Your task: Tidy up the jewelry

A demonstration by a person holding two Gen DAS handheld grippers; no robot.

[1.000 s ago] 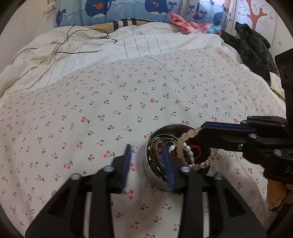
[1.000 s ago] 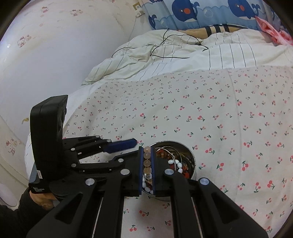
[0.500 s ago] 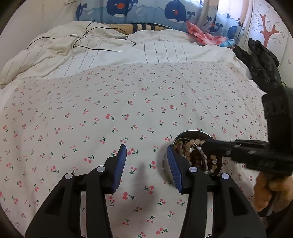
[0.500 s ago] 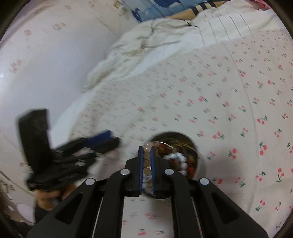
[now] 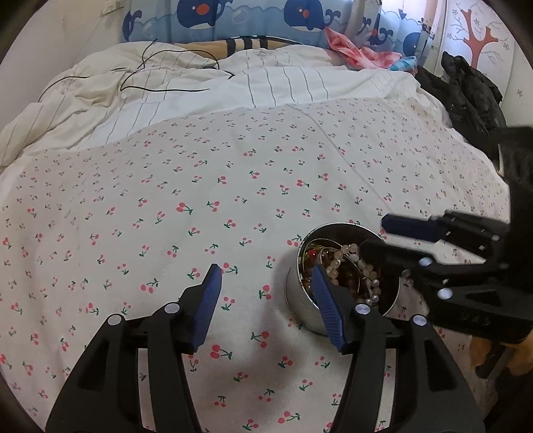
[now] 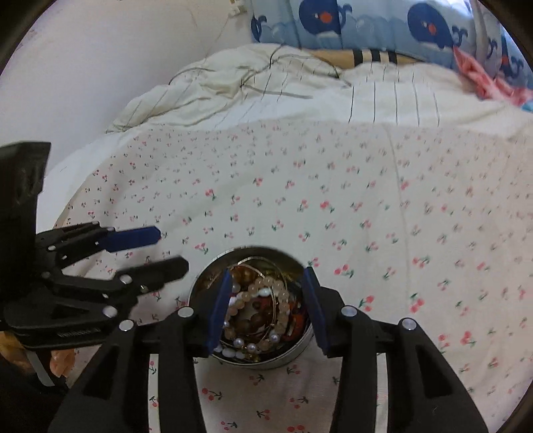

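Note:
A round metal tin (image 5: 298, 308) stands on the cherry-print bedsheet, filled with bead bracelets and bangles. A pale pink bead bracelet (image 6: 263, 289) lies on top of the pile; it also shows in the left wrist view (image 5: 343, 254). My right gripper (image 6: 268, 308) is open, empty, its jaws just above the tin. It also shows in the left wrist view (image 5: 374, 238), at the tin's right. My left gripper (image 5: 266, 304) is open and empty, left of the tin, its right finger (image 5: 324, 304) over the rim. It appears in the right wrist view (image 6: 168, 249).
The cherry-print sheet (image 5: 233, 186) covers the bed. A striped white duvet (image 5: 206, 90) with a black cable (image 5: 160, 80) lies at the far end. Black clothing (image 5: 466, 90) is heaped at the far right. Whale-print pillows (image 6: 383, 23) line the headboard.
My right gripper has opened and let go of the pink bead bracelet, which now lies in the tin. My left gripper has drawn back to the left of the tin.

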